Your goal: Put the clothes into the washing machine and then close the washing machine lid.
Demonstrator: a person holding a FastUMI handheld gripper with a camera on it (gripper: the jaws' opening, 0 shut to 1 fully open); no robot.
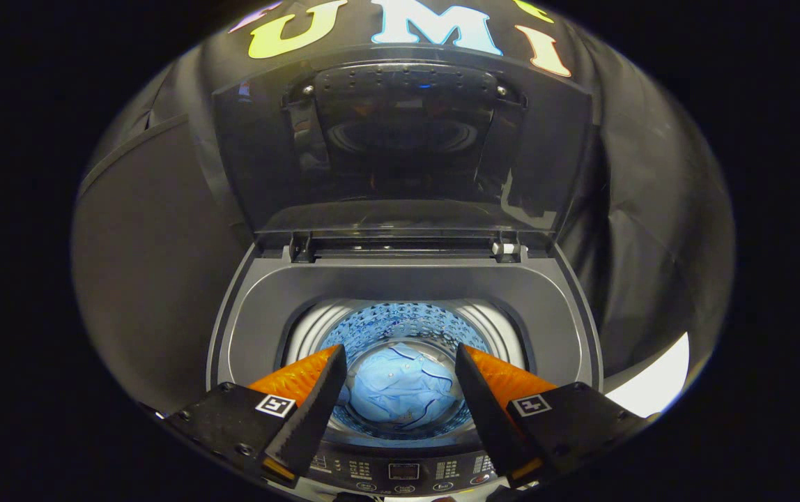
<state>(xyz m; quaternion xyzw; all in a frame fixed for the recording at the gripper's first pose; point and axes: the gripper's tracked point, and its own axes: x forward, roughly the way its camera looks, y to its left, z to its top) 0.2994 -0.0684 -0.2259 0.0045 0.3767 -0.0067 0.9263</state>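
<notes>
A grey top-loading washing machine [400, 286] stands right ahead with its dark see-through lid [403, 139] raised upright at the back. A light blue shirt [403, 390] lies crumpled at the bottom of the drum [400, 324]. My gripper [400, 355] hovers above the machine's front edge, open, with nothing between its fingers. The shirt shows in the gap between them, well below.
The machine's control panel [403, 474] with buttons runs along the front edge, just under the fingers. Black booth cloth [156, 279] hangs to the left, right and behind the machine. A pale strip of floor [658, 383] shows past the machine's right side.
</notes>
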